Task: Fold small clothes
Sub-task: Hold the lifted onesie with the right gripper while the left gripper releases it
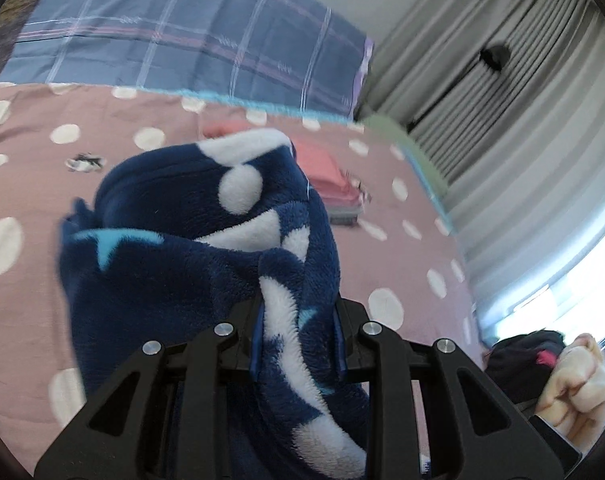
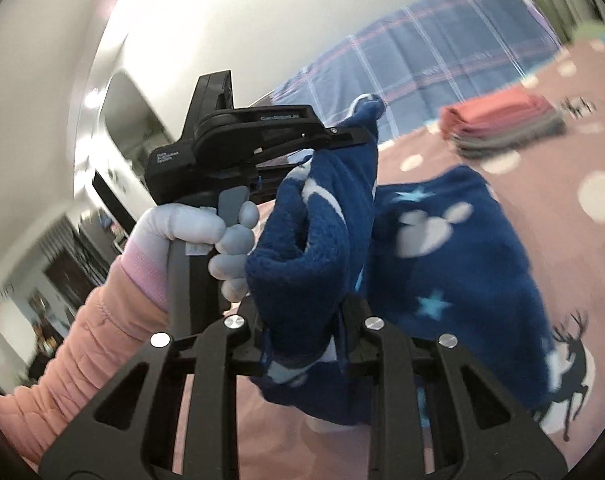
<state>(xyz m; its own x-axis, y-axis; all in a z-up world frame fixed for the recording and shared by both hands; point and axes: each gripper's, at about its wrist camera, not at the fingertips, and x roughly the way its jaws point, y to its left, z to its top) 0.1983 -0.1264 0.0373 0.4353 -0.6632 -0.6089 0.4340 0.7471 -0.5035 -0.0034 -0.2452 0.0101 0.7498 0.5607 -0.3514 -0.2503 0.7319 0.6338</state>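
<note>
Left tool: jaws clamped on a bunched fold of the navy fleece garment, which rises from between the fingers and hangs clear above the bed. Right tool: jaws clamped on another part of the same garment, cloth packed between the fingers. In the right wrist view the left tool appears side-on just beyond, held by a gloved hand in a pink sleeve, its tips gripping the garment's upper corner. Garment: thick plush, dark blue with white patches, pale blue stars and a dark deer motif, crumpled and draping. Beyond it, well apart, a folded stack of clothes lies on the polka-dot bed cover.
</note>
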